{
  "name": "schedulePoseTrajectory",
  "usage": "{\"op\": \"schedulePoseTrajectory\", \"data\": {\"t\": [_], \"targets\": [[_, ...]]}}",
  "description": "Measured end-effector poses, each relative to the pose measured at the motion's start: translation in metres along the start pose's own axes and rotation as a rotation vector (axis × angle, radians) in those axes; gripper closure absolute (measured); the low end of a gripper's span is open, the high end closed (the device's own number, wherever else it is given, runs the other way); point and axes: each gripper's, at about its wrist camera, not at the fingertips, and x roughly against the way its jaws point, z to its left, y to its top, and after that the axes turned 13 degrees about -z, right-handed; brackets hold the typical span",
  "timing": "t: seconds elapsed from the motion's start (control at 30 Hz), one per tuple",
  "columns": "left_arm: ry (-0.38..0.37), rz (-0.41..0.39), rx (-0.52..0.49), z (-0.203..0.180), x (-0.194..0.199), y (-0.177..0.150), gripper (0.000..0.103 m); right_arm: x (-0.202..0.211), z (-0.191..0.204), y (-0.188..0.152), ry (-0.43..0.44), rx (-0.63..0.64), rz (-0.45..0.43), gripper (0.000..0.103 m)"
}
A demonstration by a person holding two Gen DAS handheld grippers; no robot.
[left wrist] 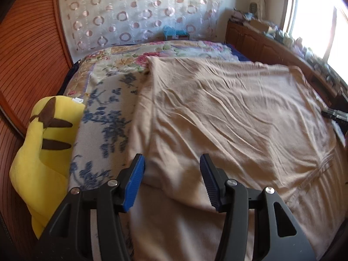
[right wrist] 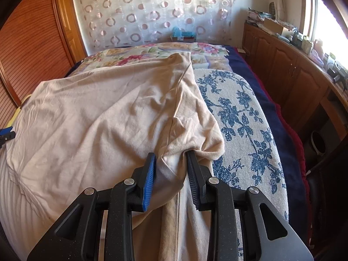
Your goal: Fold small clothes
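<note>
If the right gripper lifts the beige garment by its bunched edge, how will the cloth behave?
The beige garment probably hangs limp: it wrinkles and bunches between the right gripper pads. It seems light, being thin. It may drag across the floral cover rather than slide freely.

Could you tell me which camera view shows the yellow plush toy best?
The left wrist view: the yellow plush toy, with its brown markings, stands in full at the bed's left edge beside the beige garment. The right wrist view gives only a thin yellow sliver past the garment's far edge.
</note>
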Motion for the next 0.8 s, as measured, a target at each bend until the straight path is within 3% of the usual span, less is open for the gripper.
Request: {"op": "schedulePoseTrajectory", "data": {"t": [0.13,0.23,0.33,0.53,0.8], "targets": [[0.03,-0.031,0.062,0.017,0.016,0.0,0.051,0.0,0.0,0.0,0.0,0.0,0.0,0.076],[0.034,-0.013,0.098,0.027,0.015,-0.002,0.063,0.0,0.0,0.0,0.0,-0.001,0.0,0.076],[-0.012,-0.011,0.107,0.025,0.015,-0.004,0.073,0.0,0.0,0.0,-0.001,0.0,0.0,0.076],[-0.006,0.038,0.108,0.017,0.003,-0.007,0.073,0.001,0.0,0.0,0.0,-0.001,0.0,0.075],[-0.028,0.046,0.112,0.011,-0.001,-0.005,0.073,0.001,0.0,0.0,0.001,-0.001,0.0,0.076]]}}
